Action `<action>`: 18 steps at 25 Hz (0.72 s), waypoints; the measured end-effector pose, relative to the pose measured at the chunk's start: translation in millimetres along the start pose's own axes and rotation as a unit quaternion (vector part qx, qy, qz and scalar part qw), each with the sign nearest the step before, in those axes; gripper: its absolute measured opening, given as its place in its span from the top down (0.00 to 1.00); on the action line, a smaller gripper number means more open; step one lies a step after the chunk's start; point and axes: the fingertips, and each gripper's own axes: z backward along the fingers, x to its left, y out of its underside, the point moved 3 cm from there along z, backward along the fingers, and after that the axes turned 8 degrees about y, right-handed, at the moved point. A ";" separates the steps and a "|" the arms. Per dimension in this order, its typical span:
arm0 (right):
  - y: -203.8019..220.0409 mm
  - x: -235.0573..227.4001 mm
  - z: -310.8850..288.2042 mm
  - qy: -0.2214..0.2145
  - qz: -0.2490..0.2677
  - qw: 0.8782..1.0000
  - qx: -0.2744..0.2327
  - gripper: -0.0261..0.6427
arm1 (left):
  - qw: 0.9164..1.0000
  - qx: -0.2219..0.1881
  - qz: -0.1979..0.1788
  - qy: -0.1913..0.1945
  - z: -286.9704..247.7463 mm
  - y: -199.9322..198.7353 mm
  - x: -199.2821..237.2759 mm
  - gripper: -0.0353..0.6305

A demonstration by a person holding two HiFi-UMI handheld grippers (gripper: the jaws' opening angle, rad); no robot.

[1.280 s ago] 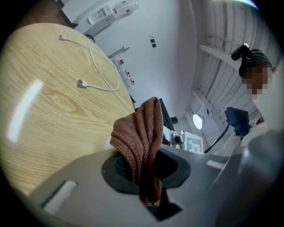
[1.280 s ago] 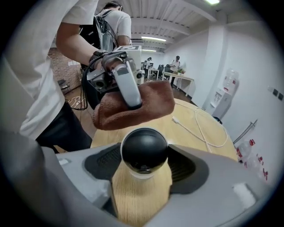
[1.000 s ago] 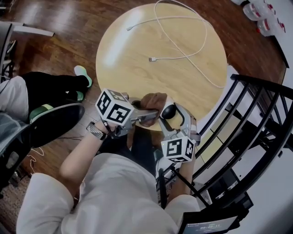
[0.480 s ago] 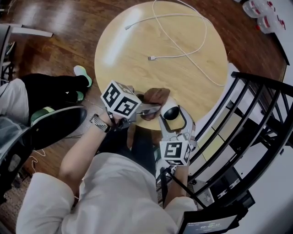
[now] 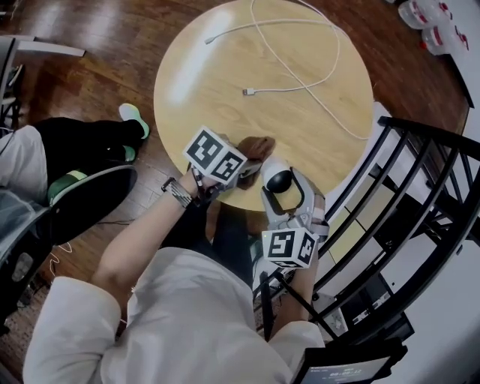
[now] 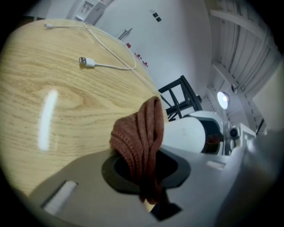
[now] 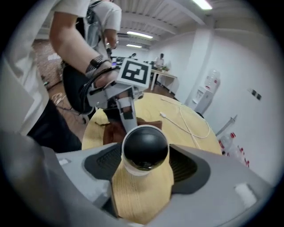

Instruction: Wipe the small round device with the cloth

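Note:
The small round device (image 5: 279, 180), a white body with a black dome (image 7: 145, 148), is held over the near edge of the round wooden table (image 5: 225, 67). My right gripper (image 5: 280, 189) is shut on it, one jaw on each side (image 7: 144, 166). A brown knitted cloth (image 5: 256, 145) hangs bunched from my left gripper (image 5: 246, 166), which is shut on it (image 6: 146, 166). In the left gripper view the cloth (image 6: 141, 133) lies against the left side of the device's white body (image 6: 186, 133). The right gripper view shows the left gripper (image 7: 126, 95) and cloth (image 7: 116, 129) just behind the device.
A white USB cable (image 5: 294, 69) loops across the far half of the table. A black metal rack (image 5: 420, 195) stands close on the right. A seated person's leg and shoe (image 5: 90, 191) are on the floor at left. Bottles (image 5: 427, 22) stand at the top right.
My left gripper has moved right and farther over the table with the cloth, bringing the cloth along the device's far-left side. The right gripper and device have barely shifted.

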 end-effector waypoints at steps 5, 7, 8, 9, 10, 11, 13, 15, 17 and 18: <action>17.2 -3.8 -8.5 -0.051 0.154 0.987 -0.011 0.39 | 0.999 -0.042 0.012 -0.026 5.2 -2.4 2.0 0.83; 12.3 -2.1 -10.8 -0.084 0.178 0.980 -0.026 0.39 | 0.996 -0.077 0.013 -0.036 18.3 -3.4 -1.8 0.83; 8.8 -0.5 -11.3 -0.100 0.186 0.977 -0.034 0.39 | 0.995 -0.094 0.018 -0.031 25.4 -3.2 -7.1 0.83; 5.5 0.9 -11.6 -0.114 0.192 0.974 -0.042 0.39 | 0.994 -0.108 0.023 -0.018 31.6 -2.6 -15.0 0.83; 2.8 2.1 -11.9 -0.127 0.193 0.972 -0.047 0.39 | 0.993 -0.118 0.026 0.000 36.4 -1.8 -25.2 0.83; 0.8 2.8 -12.4 -0.137 0.189 0.971 -0.051 0.40 | 0.992 -0.123 0.028 0.019 39.9 -0.3 -35.9 0.83; -1.4 2.2 -13.5 -0.142 0.165 0.975 -0.055 0.44 | 0.991 -0.125 0.024 0.040 44.3 4.5 -52.7 0.83; -0.8 0.7 -13.1 -0.127 0.128 0.982 -0.058 0.44 | 0.991 -0.124 0.014 0.037 47.9 9.5 -60.2 0.83; 1.5 -0.6 -11.5 -0.098 0.096 0.989 -0.059 0.44 | 0.991 -0.130 0.012 0.033 51.5 10.6 -62.4 0.83; 2.3 -1.7 -10.9 -0.084 0.080 0.992 -0.057 0.44 | 0.990 -0.134 0.012 0.033 53.7 8.9 -63.3 0.83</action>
